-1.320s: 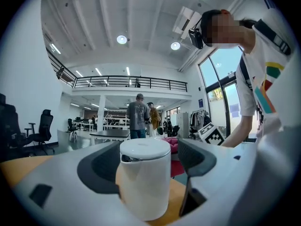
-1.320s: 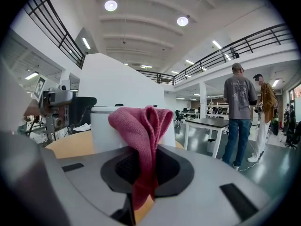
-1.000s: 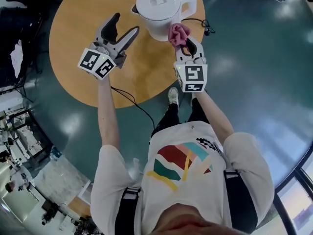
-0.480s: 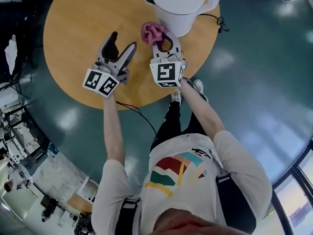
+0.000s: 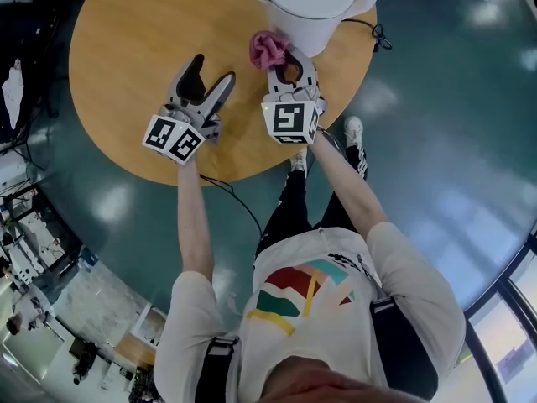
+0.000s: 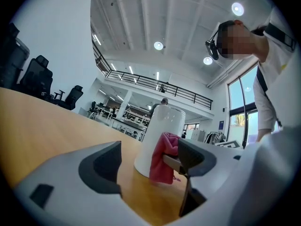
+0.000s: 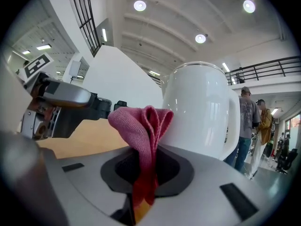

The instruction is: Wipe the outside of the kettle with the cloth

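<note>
We're gripping the cloth (image 5: 267,49) in the right claw (image 5: 284,60), just beside the kettle (image 5: 315,2) at the bench's (image 5: 143,32) far edge. Left claw (image 5: 210,72) is idling open, empty. Most wiping is looking undone.

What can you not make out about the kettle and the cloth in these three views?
- Head view: the white plastic kettle is cut off by the top edge, so its far side is unseen.
- Right gripper view: the pink cloth covers where it might touch the kettle; contact is unclear.
- Right gripper view: the right tool hides the kettle's base with its own body.
</note>
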{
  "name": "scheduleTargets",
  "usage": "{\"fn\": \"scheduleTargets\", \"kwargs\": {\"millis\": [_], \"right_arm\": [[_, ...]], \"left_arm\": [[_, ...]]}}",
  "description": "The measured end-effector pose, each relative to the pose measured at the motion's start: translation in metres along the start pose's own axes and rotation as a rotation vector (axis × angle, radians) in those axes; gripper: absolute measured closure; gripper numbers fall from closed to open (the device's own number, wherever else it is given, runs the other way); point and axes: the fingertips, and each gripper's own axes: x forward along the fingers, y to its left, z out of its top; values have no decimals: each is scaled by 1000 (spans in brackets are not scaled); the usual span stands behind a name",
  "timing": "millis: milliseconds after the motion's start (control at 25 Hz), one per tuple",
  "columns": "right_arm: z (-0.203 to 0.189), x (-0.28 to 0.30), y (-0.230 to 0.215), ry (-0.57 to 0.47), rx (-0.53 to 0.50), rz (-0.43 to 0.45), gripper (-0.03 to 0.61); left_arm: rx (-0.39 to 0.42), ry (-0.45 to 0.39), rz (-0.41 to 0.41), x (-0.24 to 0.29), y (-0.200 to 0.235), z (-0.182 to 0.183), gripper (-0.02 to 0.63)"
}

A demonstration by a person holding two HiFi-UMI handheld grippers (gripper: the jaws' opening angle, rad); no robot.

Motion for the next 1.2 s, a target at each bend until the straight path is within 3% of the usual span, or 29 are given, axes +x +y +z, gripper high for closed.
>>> {"fn": "scheduleTargets", "kwargs": {"millis": [600, 880, 1200], "right_arm": [[-14, -47, -52, -8, 12, 53, 531], [-27, -50, -102, 9, 57, 83, 531], [-30, -34, -127, -9, 10, 243, 531]], "left_arm": [[-19, 30, -30, 42, -36, -11, 196], [-34, 14, 27, 64, -46, -11, 196], [-44, -28, 135, 81, -57, -9, 196]]}}
